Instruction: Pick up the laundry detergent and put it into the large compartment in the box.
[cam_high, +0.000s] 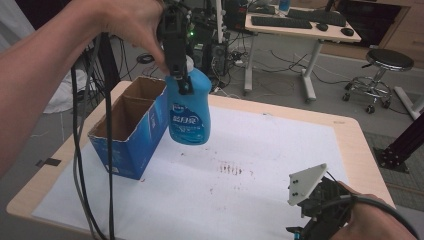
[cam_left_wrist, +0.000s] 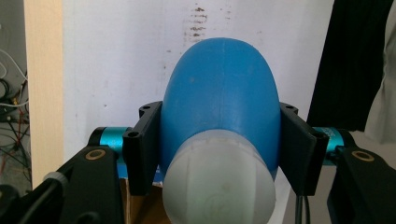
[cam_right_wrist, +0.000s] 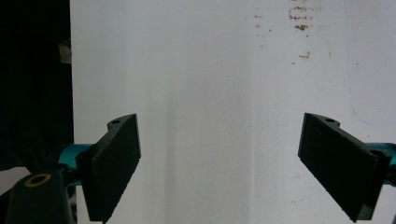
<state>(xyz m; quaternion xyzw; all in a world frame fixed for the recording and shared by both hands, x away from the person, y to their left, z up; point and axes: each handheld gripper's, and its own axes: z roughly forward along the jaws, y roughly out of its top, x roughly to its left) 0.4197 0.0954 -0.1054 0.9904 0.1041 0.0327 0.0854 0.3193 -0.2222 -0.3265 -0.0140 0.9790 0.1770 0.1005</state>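
- Blue bottle (cam_high: 189, 112): held in the air, upright, just right of the cardboard box (cam_high: 131, 131) & above the bench (cam_high: 280, 150); clear of both as far as I can tell.
- Left gripper (cam_high: 182, 82) comes from above, jaws pinching the bottle at its shoulder just below the white cap (cam_left_wrist: 219, 184). In the left gripper view the jaws press on both flanks of the blue body.
- Handling, my guess: smooth rigid plastic w/ a label, prob. slippery; weight unknown, can't see fill level. If full, it'll hang heavy & may swing or slide in a high pinch. Shoulder/neck narrowing looks like the best hold; wide belly too broad.
- Right gripper (cam_high: 320, 210): low at near right of bench, jaws spread wide, nothing between them, white mat (cam_right_wrist: 210, 93) below.
- Room: box has 2 open-top compartments, both look empty; box wall close on the bottle's left. Mat centre & right are free. Box sits near the bench's left edge.
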